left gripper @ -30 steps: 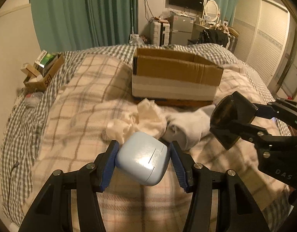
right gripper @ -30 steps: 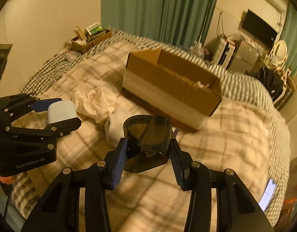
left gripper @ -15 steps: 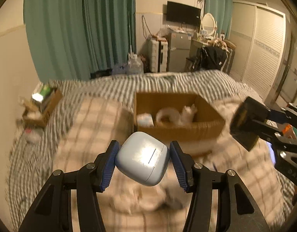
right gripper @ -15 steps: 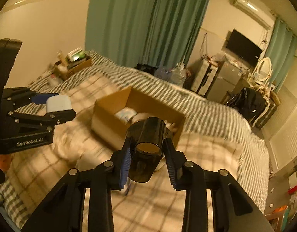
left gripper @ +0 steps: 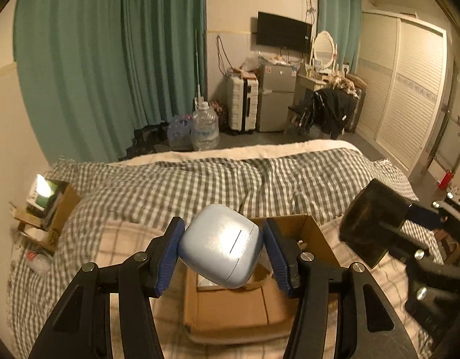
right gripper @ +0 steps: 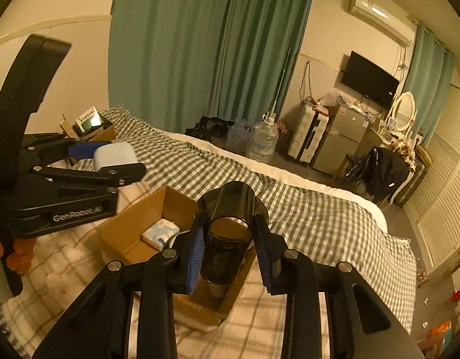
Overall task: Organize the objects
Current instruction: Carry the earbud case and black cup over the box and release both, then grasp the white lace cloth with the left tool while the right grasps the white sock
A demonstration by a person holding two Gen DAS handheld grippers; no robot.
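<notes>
A: Left gripper (left gripper: 221,254)?
B: Jaws clamped on the rounded pale-blue plastic case (left gripper: 221,252), blue pads on both its sides. It's held in the air above the open brown cardboard box (left gripper: 230,308), which sits on the checked blanket (left gripper: 230,179) of the bed.

A: Right gripper (right gripper: 228,246)?
B: Clamped on the dark smoky translucent plastic cup (right gripper: 227,230), tilted, open mouth facing the camera, over the box's end. In the left view it's at 3 o'clock from the case, well apart.

A: Box contents?
B: A white packet with blue print (right gripper: 160,232) on the floor, at 9 o'clock from the cup. The rest is hidden behind the grippers.
</notes>
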